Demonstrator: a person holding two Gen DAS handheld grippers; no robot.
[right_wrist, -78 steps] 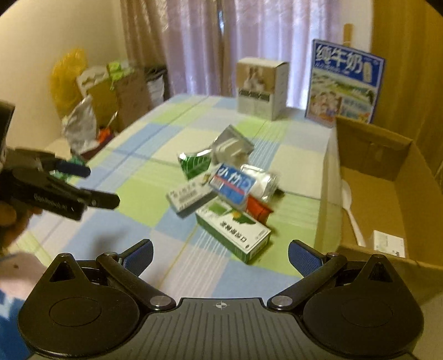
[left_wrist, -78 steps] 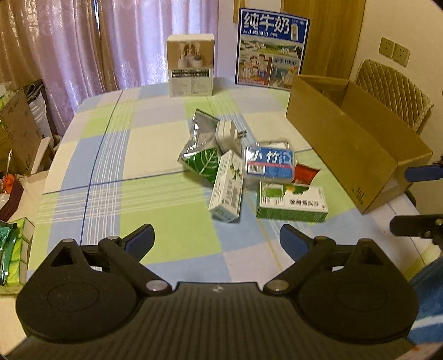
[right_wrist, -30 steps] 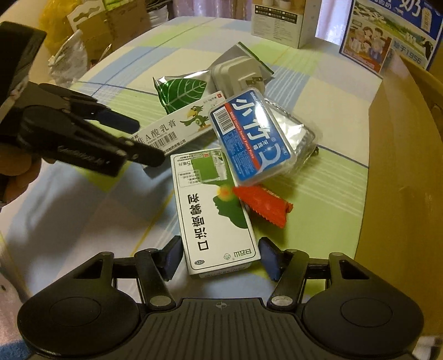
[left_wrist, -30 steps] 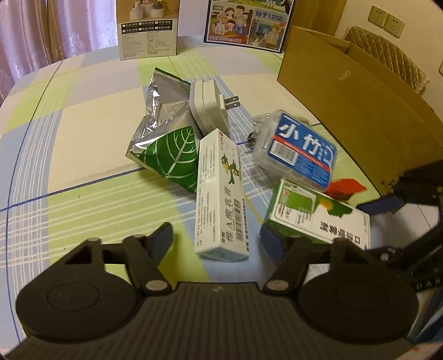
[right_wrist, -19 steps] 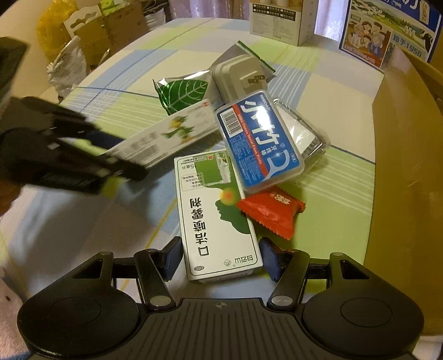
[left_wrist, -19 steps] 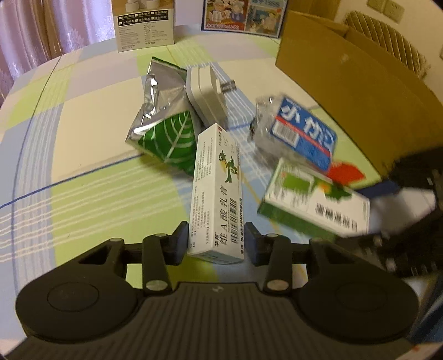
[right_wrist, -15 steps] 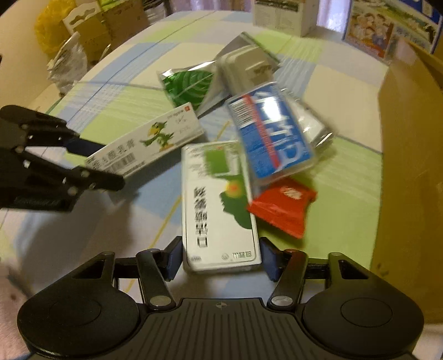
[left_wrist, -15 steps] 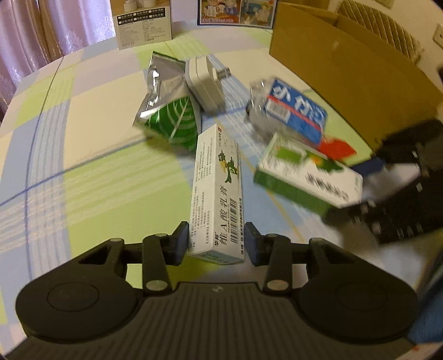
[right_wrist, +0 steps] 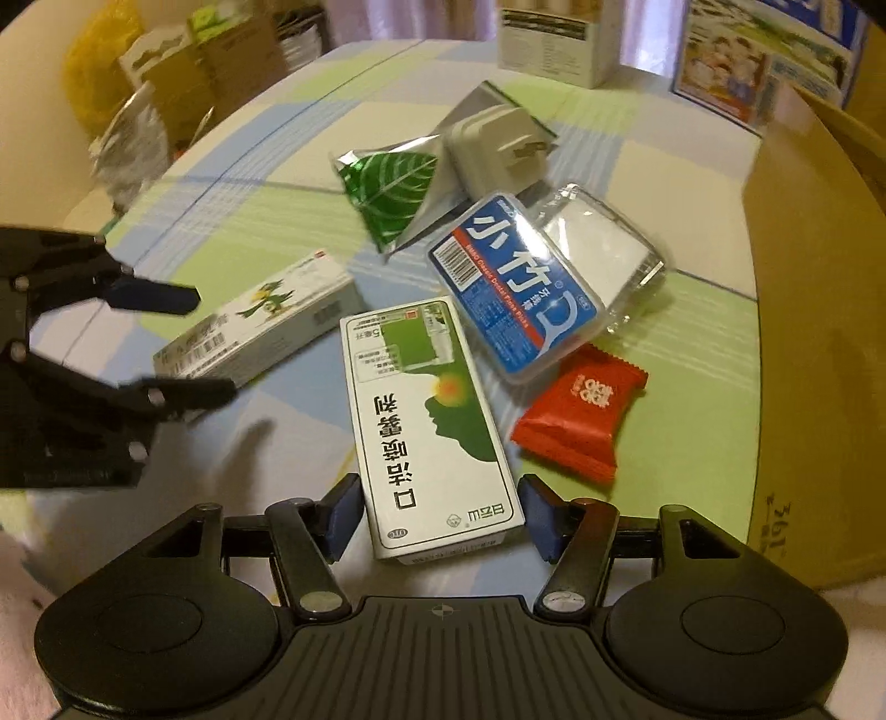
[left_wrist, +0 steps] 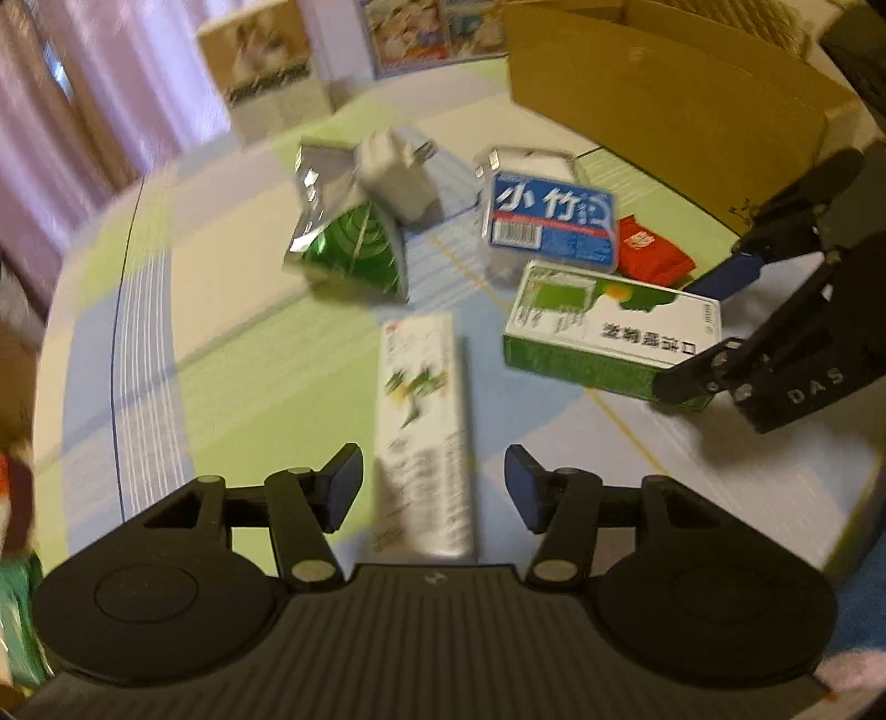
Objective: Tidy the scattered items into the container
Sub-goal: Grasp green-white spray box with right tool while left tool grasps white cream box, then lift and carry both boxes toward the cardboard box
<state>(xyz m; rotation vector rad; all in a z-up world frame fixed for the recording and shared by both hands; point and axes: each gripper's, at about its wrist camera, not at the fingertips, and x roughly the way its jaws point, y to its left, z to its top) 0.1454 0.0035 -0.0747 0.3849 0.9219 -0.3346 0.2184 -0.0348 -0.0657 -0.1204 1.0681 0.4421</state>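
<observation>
My left gripper (left_wrist: 432, 490) is open around the near end of a long white medicine box (left_wrist: 423, 437), with gaps on both sides. The box also shows in the right wrist view (right_wrist: 260, 327). My right gripper (right_wrist: 440, 518) is closed on the near end of a green and white medicine box (right_wrist: 426, 421), seen too in the left wrist view (left_wrist: 603, 327). A blue floss case (right_wrist: 515, 288), a red candy packet (right_wrist: 581, 412), a green foil pouch (right_wrist: 393, 191) and a white plug adapter (right_wrist: 498, 144) lie beyond. The cardboard box (right_wrist: 814, 310) stands at right.
A checked cloth (left_wrist: 232, 343) covers the table. A white carton (left_wrist: 266, 83) and a milk carton box (right_wrist: 764, 50) stand at the far edge. Bags and cartons (right_wrist: 155, 94) lie off the table's left side.
My left gripper had closed on the white medicine box and lifted it; now its jaws have opened and the box sits loose between them. My right gripper keeps its hold on the green box.
</observation>
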